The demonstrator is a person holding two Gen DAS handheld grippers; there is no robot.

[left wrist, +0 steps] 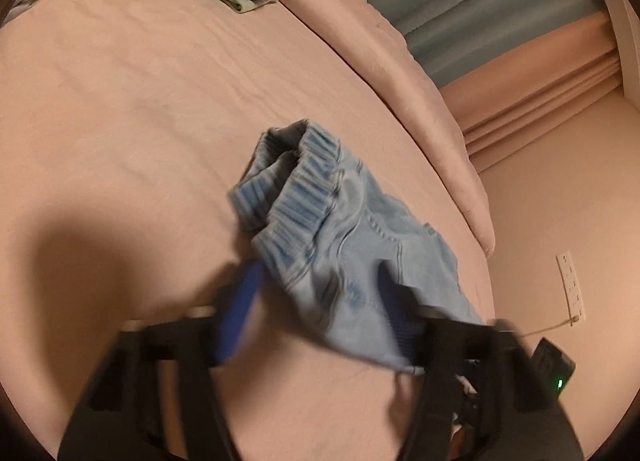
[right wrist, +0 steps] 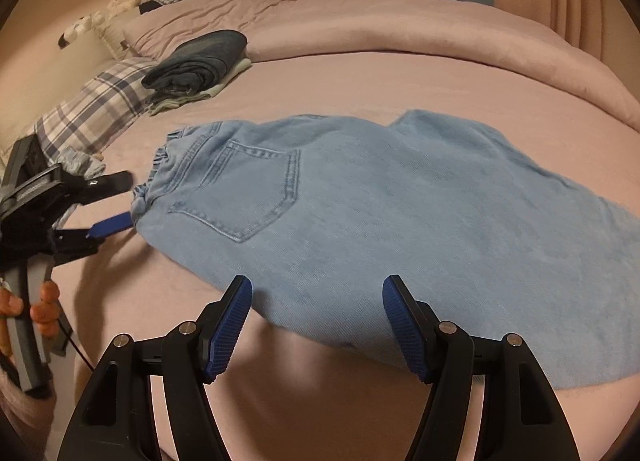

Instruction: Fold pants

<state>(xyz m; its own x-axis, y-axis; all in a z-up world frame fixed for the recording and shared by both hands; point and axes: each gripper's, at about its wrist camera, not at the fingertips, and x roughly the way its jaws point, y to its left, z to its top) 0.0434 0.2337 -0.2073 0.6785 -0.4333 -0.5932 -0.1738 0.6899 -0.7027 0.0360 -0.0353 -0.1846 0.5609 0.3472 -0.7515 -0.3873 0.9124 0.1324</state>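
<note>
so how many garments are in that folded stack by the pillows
2 that I can tell: dark denim on top, a pale green piece beneath it, beside the plaid pillow. More could be hidden in between.

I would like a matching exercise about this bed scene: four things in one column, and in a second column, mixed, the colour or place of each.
Things:
1. pants
2. folded clothes pile
3. plaid pillow
4. right gripper

Descriptions:
A. checked pattern, at the left edge of the bed
B. light blue denim, spread flat with a back pocket up
C. dark garment on top of a pale one, beside the pillows
D. blue pads apart, over the near edge of the denim

Pairs: 1-B, 2-C, 3-A, 4-D
</note>
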